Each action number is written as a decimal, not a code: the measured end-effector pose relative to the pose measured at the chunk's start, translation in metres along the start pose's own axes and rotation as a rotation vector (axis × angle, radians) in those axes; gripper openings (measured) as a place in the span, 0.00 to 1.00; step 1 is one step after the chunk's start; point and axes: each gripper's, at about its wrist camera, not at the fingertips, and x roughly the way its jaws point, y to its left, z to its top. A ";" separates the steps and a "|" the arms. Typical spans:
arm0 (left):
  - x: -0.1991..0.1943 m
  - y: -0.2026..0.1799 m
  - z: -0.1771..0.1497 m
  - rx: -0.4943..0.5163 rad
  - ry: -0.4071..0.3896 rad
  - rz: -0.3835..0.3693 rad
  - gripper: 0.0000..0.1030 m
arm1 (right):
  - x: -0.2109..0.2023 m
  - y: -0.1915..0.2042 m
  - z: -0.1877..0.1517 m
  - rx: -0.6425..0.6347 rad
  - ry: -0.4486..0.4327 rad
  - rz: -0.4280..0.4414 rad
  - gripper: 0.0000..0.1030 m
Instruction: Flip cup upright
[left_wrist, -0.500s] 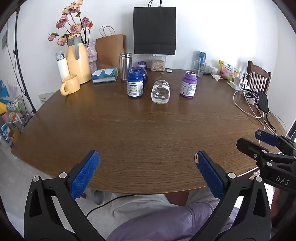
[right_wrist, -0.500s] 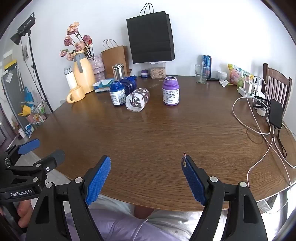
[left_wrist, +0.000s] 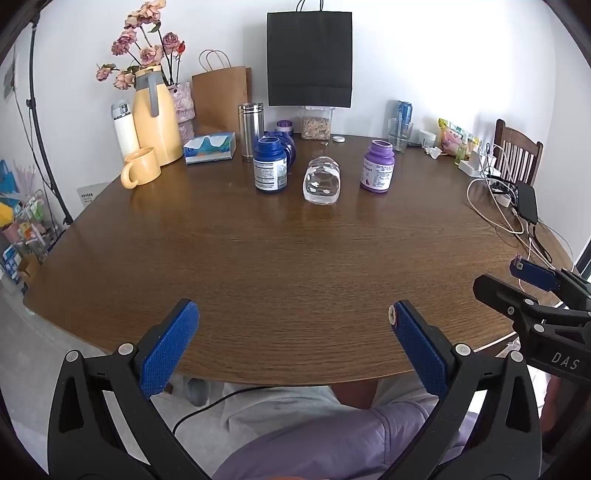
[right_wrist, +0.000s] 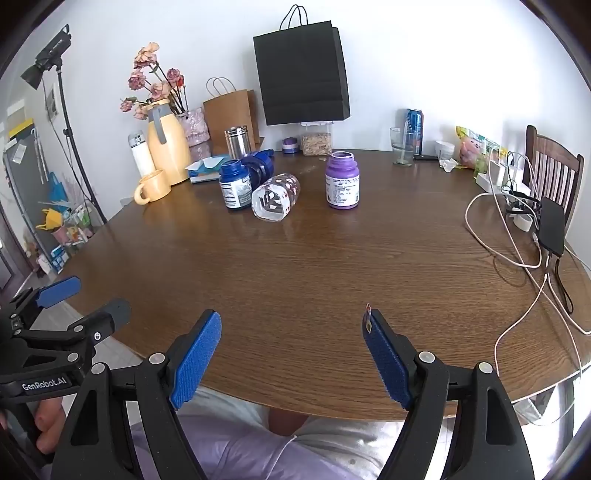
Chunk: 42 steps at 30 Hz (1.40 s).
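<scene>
A clear glass cup (left_wrist: 322, 180) lies on its side on the brown table (left_wrist: 295, 266), between a blue bottle (left_wrist: 270, 164) and a purple bottle (left_wrist: 378, 166). In the right wrist view the cup (right_wrist: 276, 197) shows red and white prints and its mouth faces me. My left gripper (left_wrist: 293, 347) is open and empty above the table's near edge, far from the cup. My right gripper (right_wrist: 291, 350) is open and empty, also at the near edge. Each gripper shows at the side of the other's view.
A yellow mug (left_wrist: 141, 167), yellow jug with flowers (left_wrist: 155, 114), tissue box (left_wrist: 209, 147), steel tumbler (left_wrist: 251, 130) and paper bags stand at the back. A glass (right_wrist: 402, 150) and can (right_wrist: 414, 125) stand back right. Cables and a power bank (right_wrist: 552, 225) lie at right by a chair.
</scene>
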 end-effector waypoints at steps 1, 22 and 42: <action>0.001 0.000 0.000 0.000 0.001 0.000 1.00 | 0.000 0.000 0.000 0.000 0.000 0.000 0.80; 0.008 0.001 -0.002 0.001 0.019 0.004 1.00 | 0.000 -0.001 -0.004 0.002 0.006 0.002 0.80; 0.011 0.003 -0.004 0.002 0.033 0.012 1.00 | 0.001 -0.001 -0.004 0.005 0.008 0.003 0.80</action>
